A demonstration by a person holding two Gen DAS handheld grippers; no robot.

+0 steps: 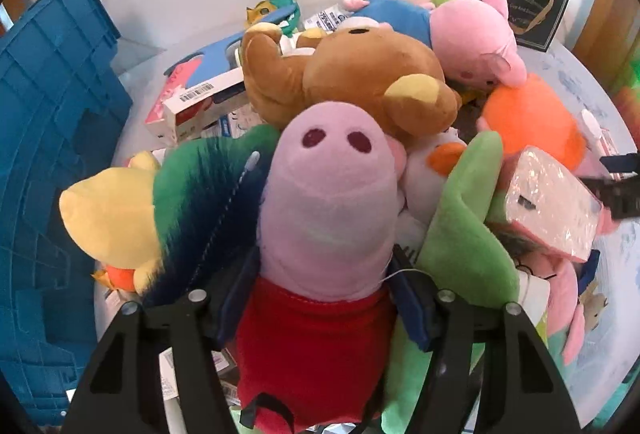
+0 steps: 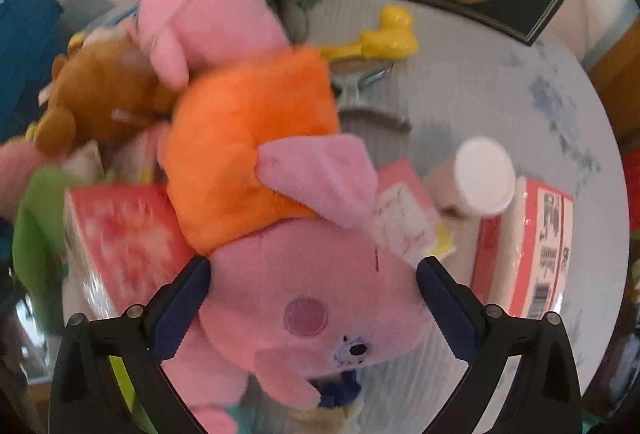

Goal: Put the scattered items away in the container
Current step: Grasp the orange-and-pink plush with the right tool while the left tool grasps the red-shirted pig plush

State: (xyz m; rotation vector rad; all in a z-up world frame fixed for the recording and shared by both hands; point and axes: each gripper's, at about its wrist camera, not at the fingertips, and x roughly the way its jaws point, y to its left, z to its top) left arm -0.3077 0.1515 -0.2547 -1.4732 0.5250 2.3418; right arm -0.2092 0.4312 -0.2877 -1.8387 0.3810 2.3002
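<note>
while my left gripper (image 1: 324, 294) pinched the soft pink pig plush in the red dress (image 1: 320, 234) at its neck, its blue padded fingers (image 1: 412, 298) pressed into the fabric. my right gripper (image 2: 312, 310) stood wide around the fuzzy pink pig in the orange dress (image 2: 280, 218); i couldn't tell if the pads touched it. beyond lay a brown bear (image 1: 360, 81), a shiny wrapped box (image 1: 552, 201) and, at far left, the ribbed blue plastic crate (image 1: 52, 153).
</note>
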